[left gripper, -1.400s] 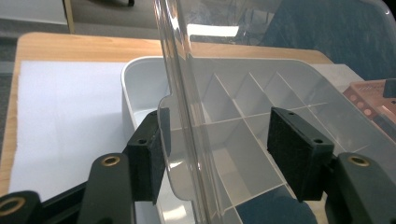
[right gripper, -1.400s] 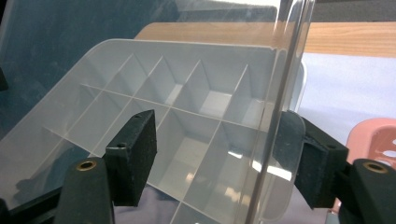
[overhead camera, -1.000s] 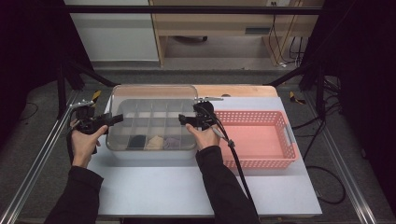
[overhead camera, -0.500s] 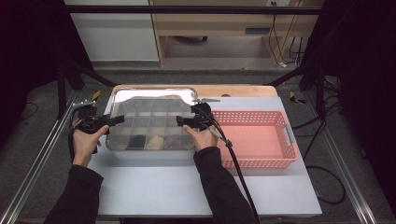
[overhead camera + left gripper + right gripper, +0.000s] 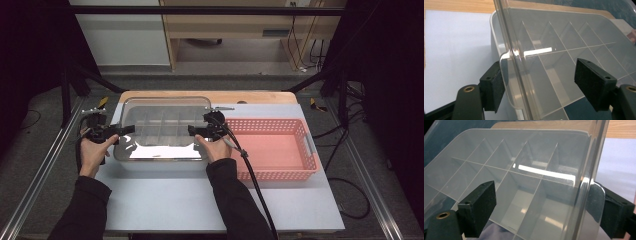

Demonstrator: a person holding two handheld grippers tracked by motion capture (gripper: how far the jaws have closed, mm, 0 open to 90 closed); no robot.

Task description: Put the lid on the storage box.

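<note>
The left gripper (image 5: 125, 131) sits at the left edge of the clear lid (image 5: 165, 127), and its jaws have just been opening: they now stand wide apart with the lid's rim and corner tab between them, neither pad pressing on it. The right gripper (image 5: 196, 131) flanks the lid's right edge the same way, its jaws apart with the rim between them, though the outer pad is half veiled behind the plastic, so contact there is hard to rule out. Compared with a second ago, the lid has come down toward the person over the divided box (image 5: 150, 162), which sits on the white table (image 5: 200, 200) just left of the pink basket (image 5: 272, 150). My guess is the closing is nearly done and the grip is being let go. Glare on the lid hides the near compartments, and whether the lid is fully seated I cannot tell
</note>
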